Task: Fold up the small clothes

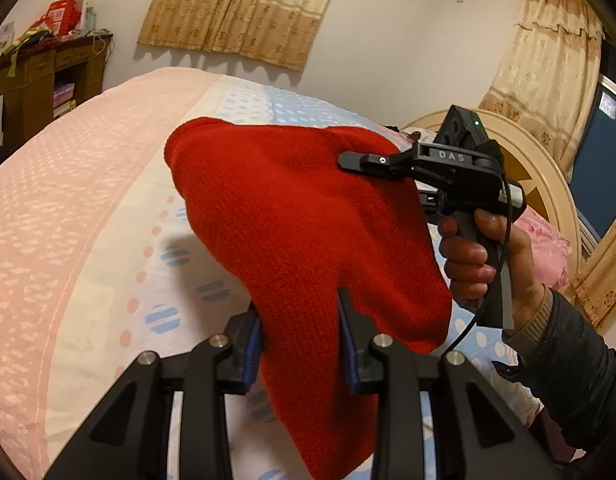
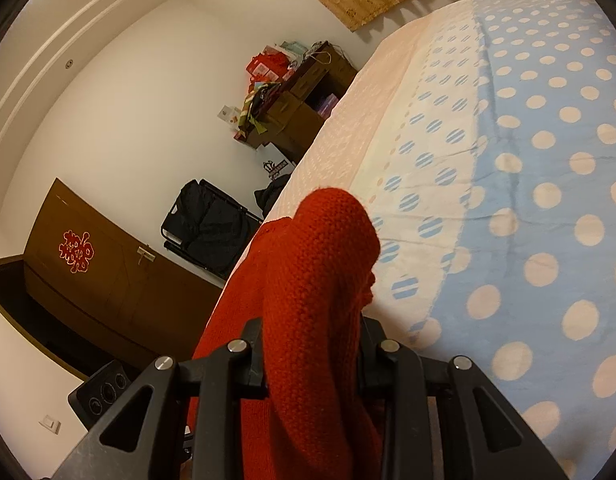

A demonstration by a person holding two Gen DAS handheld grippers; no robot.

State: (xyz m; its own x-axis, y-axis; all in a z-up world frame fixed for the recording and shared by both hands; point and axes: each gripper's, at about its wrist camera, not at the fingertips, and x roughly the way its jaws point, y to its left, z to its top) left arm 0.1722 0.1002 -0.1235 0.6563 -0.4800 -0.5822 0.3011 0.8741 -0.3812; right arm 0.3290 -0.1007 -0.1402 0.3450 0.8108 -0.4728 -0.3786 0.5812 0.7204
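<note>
The left gripper is clamped on one edge of the red knit, bunched cloth filling its narrow jaws. The right gripper, gripped by a hand in a dark sleeve, pinches the opposite edge the same way. The knit hangs between them above the bed. Beyond stand a cabinet and curtains.

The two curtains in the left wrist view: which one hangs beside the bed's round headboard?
The long curtain at the right edge, reaching down behind the headboard. The short curtain hangs higher on the far wall.
</note>
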